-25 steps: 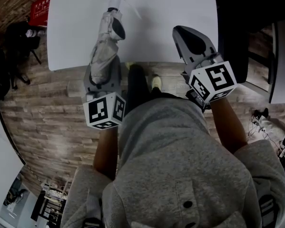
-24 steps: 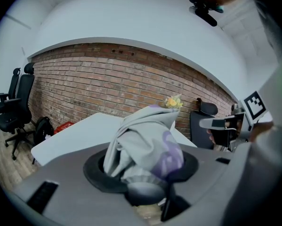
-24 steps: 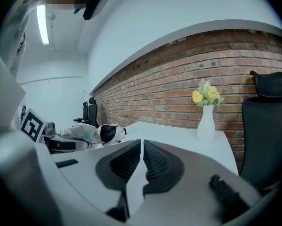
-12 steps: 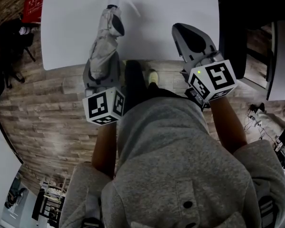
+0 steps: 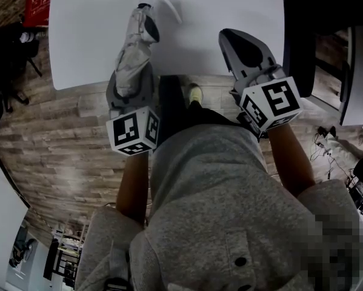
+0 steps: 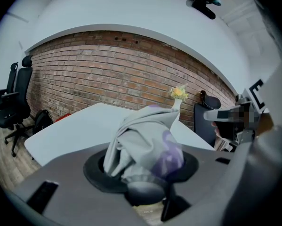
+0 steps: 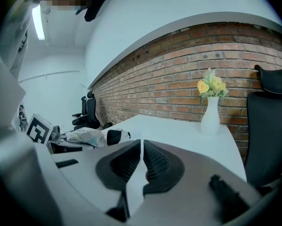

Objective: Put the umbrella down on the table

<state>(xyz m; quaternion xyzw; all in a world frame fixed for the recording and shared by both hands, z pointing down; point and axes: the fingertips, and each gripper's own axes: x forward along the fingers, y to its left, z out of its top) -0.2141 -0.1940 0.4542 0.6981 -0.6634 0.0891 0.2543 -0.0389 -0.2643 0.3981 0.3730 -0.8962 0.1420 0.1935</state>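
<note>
Left gripper (image 6: 143, 171) pinching the folded umbrella (image 5: 133, 53), which reaches out over the near edge of the white table (image 5: 217, 17), left side. Contact with the top unclear. Right gripper (image 7: 141, 161) empty, jaws pressed together, near right.

Red brick wall (image 6: 108, 74) behind the white rectangular counter (image 5: 229, 17); grey wood-plank floor (image 5: 54, 144) beneath it; seemingly two black office chairs (image 6: 13, 102) beside it.

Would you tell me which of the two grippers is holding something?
The left gripper, clamped on the folded grey fabric umbrella; the right gripper is shut and empty.
</note>
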